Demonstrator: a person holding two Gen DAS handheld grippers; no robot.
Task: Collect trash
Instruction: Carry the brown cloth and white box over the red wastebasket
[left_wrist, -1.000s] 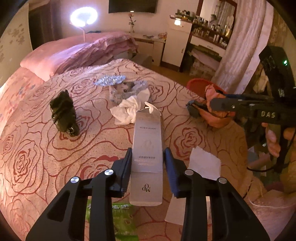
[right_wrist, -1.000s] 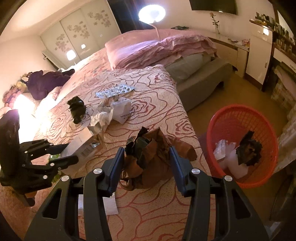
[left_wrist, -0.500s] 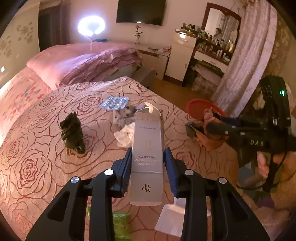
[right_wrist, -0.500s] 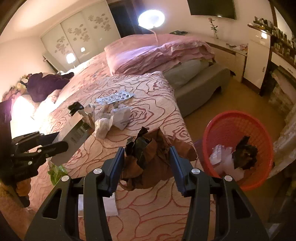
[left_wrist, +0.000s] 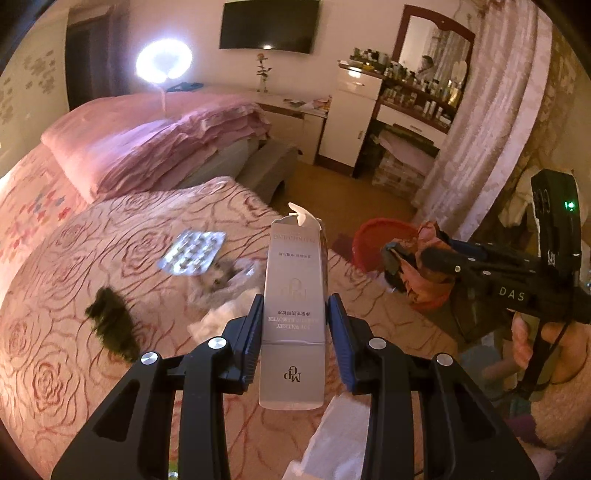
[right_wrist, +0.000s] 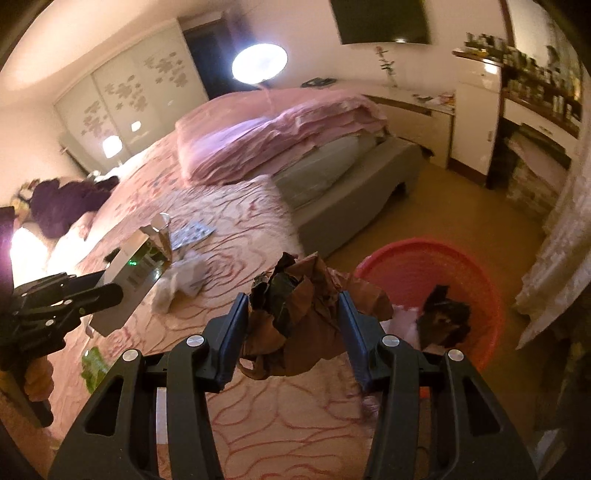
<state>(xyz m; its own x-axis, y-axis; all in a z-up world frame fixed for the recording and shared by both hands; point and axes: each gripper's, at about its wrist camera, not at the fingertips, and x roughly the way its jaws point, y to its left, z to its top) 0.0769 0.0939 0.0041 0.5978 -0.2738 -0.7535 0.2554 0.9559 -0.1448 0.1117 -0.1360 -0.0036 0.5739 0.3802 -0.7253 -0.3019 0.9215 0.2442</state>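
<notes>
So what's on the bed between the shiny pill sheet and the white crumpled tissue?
A crumpled clear plastic wrapper, seen blurred in the left wrist view, between silver blister pack and tissue.

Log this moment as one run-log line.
left tool: shut on carton | right tool: shut on brown paper wad | red basket: holds trash

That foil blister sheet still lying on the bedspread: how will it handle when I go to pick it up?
The blister sheet lies flat on the soft bedspread, so jaws may struggle to get under an edge. It looks thin and probably light, likely to flex if pinched. Its foil face may be slippery.
</notes>
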